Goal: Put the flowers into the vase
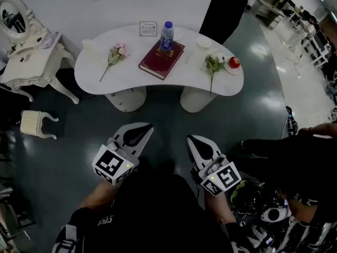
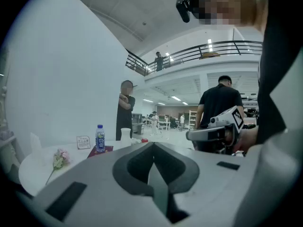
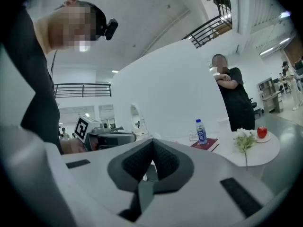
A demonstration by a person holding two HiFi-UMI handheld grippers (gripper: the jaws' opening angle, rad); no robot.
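Far L, on the floor: white dressing table [image 1: 31, 57] w/ oval mirror, and a small white stool [image 1: 36, 123] nearer you.

Your L gripper [image 1: 146, 129] hangs low over the dark floor, well short of the white curved surface [image 1: 158, 86]. Its jaws are closed tip to tip w/ nothing in them. In the L gripper view, the L gripper [image 2: 152, 146] shows only an empty hollow btwn the pads.

On the surface, L end: pink flower [image 1: 117, 53] lying flat, stem pointing toward you. At the back edge sits a small card [image 1: 148, 28]. Centre: red book [image 1: 161, 59] lying flat, w/ a water bottle [image 1: 166, 36] upright on its far end.

Your R gripper [image 1: 191, 140] is beside the L one, also over the floor. In the R gripper view, the R gripper [image 3: 152, 143] has its jaws pressed together too, gripping nothing.

R of the book: white vase [image 1: 203, 42], upright. Just R of it and nearer you: white flower [image 1: 213, 63] lying flat, stem reaching toward the near edge. Both flowers lie on the surface, apart from the vase. A red apple [image 1: 234, 62] sits just beside the white flower, at the R end.

A person in black [image 1: 226, 7] stands behind the surface's R end.
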